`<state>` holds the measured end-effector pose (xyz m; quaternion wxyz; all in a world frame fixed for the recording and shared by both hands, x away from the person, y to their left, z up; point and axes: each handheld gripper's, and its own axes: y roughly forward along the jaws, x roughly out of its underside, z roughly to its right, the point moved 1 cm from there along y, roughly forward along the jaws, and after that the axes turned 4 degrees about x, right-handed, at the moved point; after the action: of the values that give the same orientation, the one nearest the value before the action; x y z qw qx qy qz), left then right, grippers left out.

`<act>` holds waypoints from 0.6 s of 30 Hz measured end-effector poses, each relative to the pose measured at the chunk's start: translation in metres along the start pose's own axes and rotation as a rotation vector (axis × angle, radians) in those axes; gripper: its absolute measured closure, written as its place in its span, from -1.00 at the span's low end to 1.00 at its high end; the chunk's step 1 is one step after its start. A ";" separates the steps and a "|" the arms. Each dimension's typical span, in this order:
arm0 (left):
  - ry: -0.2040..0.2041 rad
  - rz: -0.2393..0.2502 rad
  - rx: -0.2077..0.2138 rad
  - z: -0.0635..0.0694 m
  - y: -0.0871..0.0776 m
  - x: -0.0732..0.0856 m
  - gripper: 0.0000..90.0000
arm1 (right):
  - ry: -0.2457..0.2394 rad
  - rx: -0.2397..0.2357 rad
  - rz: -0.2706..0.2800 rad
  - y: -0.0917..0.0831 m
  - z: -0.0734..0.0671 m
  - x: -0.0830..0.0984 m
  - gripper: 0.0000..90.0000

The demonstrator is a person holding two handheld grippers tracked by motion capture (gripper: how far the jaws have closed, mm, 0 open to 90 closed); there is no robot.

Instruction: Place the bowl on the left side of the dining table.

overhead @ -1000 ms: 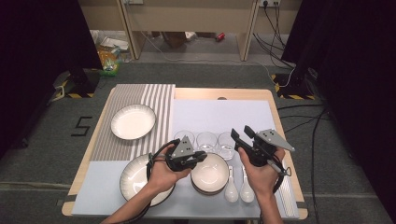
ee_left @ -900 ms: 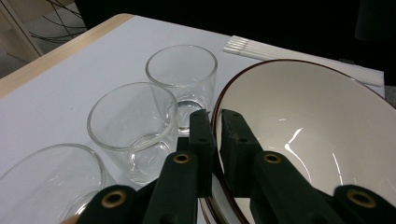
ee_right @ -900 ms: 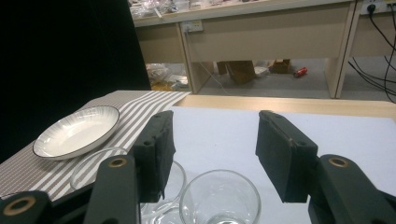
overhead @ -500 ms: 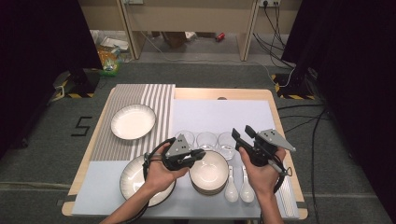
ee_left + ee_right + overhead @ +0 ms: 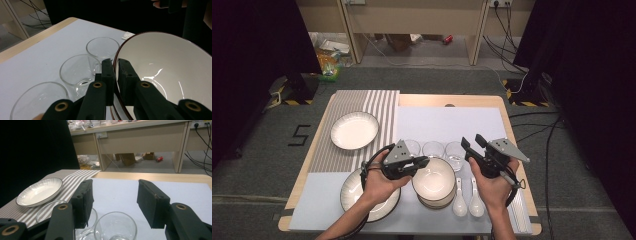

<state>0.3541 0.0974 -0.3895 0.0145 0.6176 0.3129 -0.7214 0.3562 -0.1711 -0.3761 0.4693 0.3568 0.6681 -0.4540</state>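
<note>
Striped mat: we see the striped mat [image 5: 382, 107] at the table's far left; on it rests a shallow white plate [image 5: 354, 130], also in the right gripper view [image 5: 39, 191].
Near plate: a second plate [image 5: 352, 192] lies at the near left edge on the pale sheet [image 5: 447, 122], partly under our left hand [image 5: 379, 182].
Left gripper: our left gripper [image 5: 422, 162] reaches rightward over the bowls; in its own view its jaws are clamped on the rim of the top bowl [image 5: 170, 72], one pad outside, one inside.
Top bowl: white with a dark rim [image 5: 433, 177]; it sits uppermost on the stack of bowls [image 5: 437, 200] at the near middle of the table, just in front of the glasses.
Glasses: three clear glasses [image 5: 434, 149] stand in a row behind the stack, close together.
Spoons: two white spoons [image 5: 467, 202] lie side by side just right of the stack.
Right gripper: our right gripper [image 5: 473, 145] is held above the table right of the glasses; its jaws stand wide apart with nothing between them.
</note>
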 end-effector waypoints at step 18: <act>-0.015 0.026 -0.020 -0.006 -0.011 -0.005 0.85 | 0.012 0.004 0.000 -0.001 0.001 -0.001 0.04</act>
<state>0.3560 0.1067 -0.3808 0.0325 0.6161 0.3120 -0.7226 0.3555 -0.1723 -0.3749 0.4645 0.3604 0.6699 -0.4533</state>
